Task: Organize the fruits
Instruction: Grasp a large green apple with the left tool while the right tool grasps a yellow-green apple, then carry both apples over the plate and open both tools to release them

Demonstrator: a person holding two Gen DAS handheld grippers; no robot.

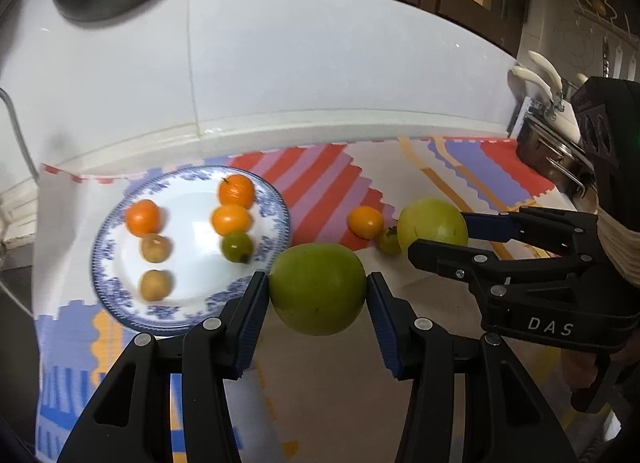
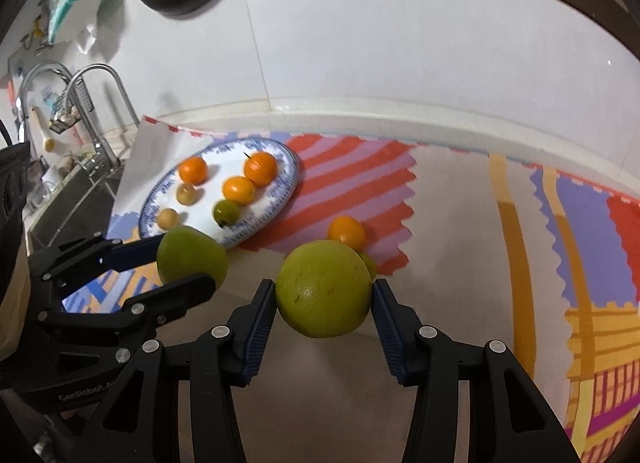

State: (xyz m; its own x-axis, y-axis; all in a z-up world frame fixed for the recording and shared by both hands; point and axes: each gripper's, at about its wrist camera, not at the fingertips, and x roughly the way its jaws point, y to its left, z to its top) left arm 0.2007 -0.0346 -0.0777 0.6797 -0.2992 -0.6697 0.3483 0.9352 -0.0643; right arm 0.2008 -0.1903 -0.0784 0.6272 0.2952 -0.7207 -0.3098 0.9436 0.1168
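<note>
1. Your left gripper (image 1: 318, 291) is clamped on a big green fruit (image 1: 318, 289): both blue pads press its sides, jaws abt a third open. Fruit hangs clear of the mat, just beside the near-right rim of the plate (image 1: 280, 199).
2. Your right gripper (image 2: 324, 295) is gripping a second green fruit (image 2: 323, 289), yellower than the first. Pads touch both sides, jaws at a similar partial width. In the left wrist view the same gripper shows at right, w/ that fruit (image 1: 434, 223) between its fingers.
3. From the right wrist view, your left gripper sits low-left, its fruit (image 2: 191, 257) overlapping the plate's near edge.
4. Blue-and-white plate holds six small fruits: three oranges (image 1: 236, 192) (two stacked toward the right rim, one at left), one small green fruit (image 1: 237, 247) below the right pair, two brownish ones (image 1: 155, 247) in a column on the left side.
5. Loose on the mat (image 1: 320, 175): one orange fruit (image 1: 365, 222) on the red/purple striped patch, and a small green one (image 1: 389, 241) just beside it, touching or nearly so, can't tell which. Both lie betw. plate and your right gripper's fruit.
6. Mat runs up to the white tiled wall (image 1: 320, 63). Sink w/ faucets (image 2: 92, 111) lies left of the plate; pots (image 1: 556, 159) stand at far right.
</note>
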